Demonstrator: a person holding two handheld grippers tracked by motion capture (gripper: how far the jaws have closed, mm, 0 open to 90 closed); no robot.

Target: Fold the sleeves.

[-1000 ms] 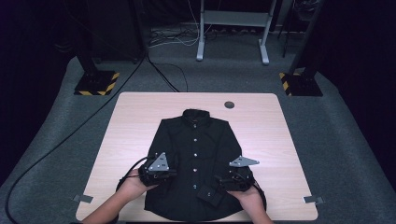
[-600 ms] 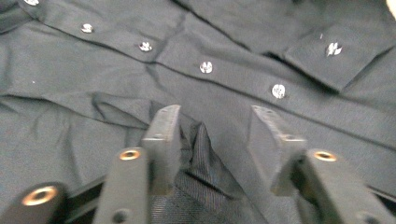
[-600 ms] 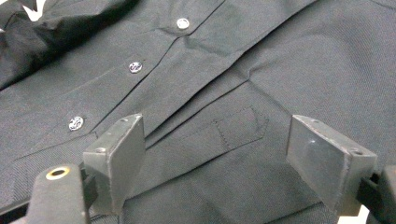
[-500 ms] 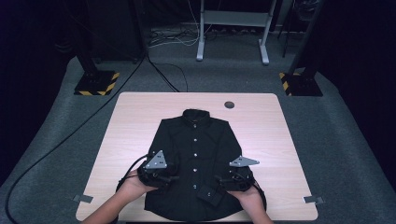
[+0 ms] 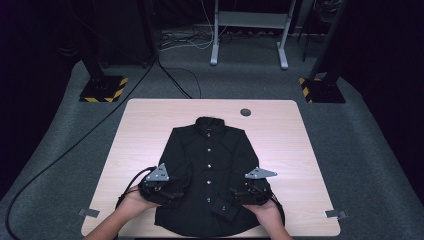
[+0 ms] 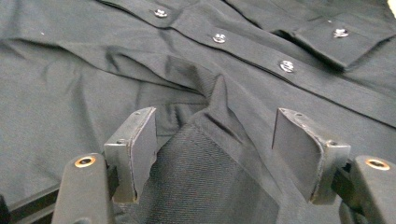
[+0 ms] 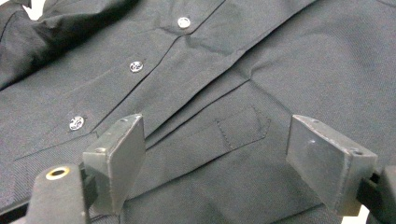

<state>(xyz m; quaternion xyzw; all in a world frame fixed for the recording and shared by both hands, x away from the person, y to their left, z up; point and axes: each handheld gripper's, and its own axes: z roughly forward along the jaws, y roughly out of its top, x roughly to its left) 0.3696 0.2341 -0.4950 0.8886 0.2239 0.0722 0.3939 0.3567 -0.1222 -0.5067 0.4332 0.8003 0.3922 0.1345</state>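
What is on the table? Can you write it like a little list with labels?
main thing: black shirt, lying flat, buttoned front up, collar at the far end
table: light wooden table
left claw: open, jaws have just been opening; a raised fold of the shirt sits between them, not pinched
right claw: open, over the shirt's front near a small stitched tab
sleeve cuff: lying on the shirt's front near the hem
extra: small dark round spot on the table beyond the collar
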